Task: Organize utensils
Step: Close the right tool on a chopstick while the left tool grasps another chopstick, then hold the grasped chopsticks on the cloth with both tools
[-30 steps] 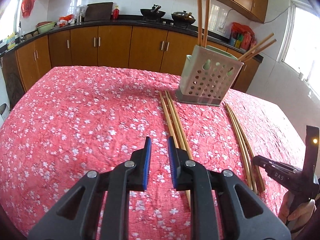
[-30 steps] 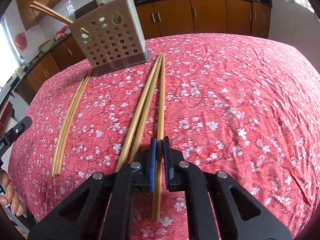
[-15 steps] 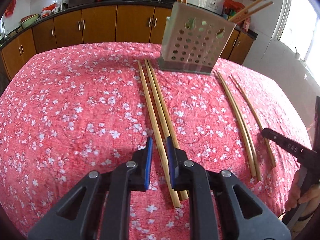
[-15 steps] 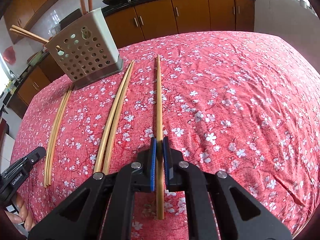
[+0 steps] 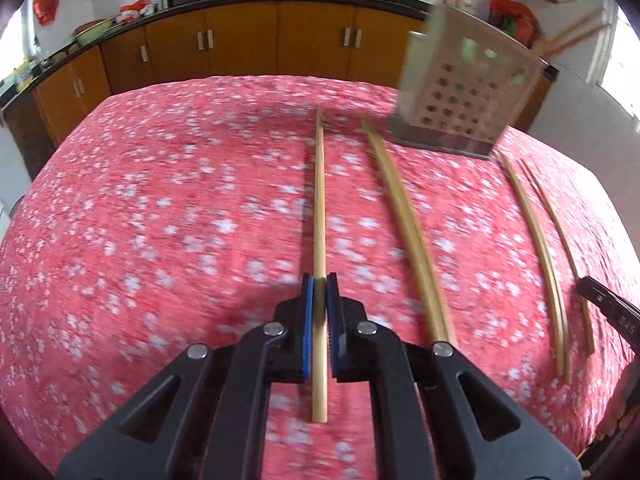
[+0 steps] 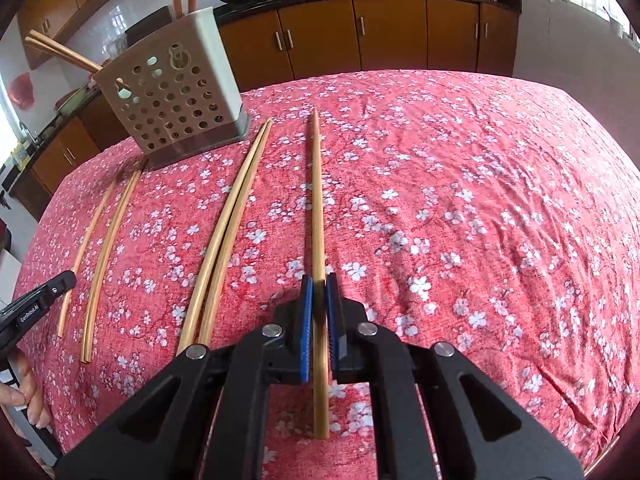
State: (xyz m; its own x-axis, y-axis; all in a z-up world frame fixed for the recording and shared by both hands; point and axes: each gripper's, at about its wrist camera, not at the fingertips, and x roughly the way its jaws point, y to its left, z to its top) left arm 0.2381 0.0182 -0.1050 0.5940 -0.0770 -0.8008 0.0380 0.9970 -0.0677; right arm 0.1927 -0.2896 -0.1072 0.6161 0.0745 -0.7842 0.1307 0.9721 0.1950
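Note:
My left gripper (image 5: 319, 280) is shut on a single bamboo chopstick (image 5: 319, 200), held apart from a pair of chopsticks (image 5: 408, 220) on the red flowered cloth (image 5: 160, 220). My right gripper (image 6: 319, 280) is shut on another chopstick (image 6: 317, 200), separate from a pair (image 6: 228, 220) to its left. The perforated beige utensil holder (image 5: 464, 92) stands at the back with several chopsticks in it; it also shows in the right wrist view (image 6: 172, 92). The left view is blurred.
More chopsticks lie at the right of the left view (image 5: 540, 240) and at the left of the right view (image 6: 104, 248). Each gripper's tip shows in the other's view (image 5: 608, 312) (image 6: 36, 304). Wooden kitchen cabinets (image 6: 400, 40) stand behind the table.
My left gripper has closed on one chopstick and pulled it leftward away from its pair. My right gripper still holds its chopstick, now farther from its pair.

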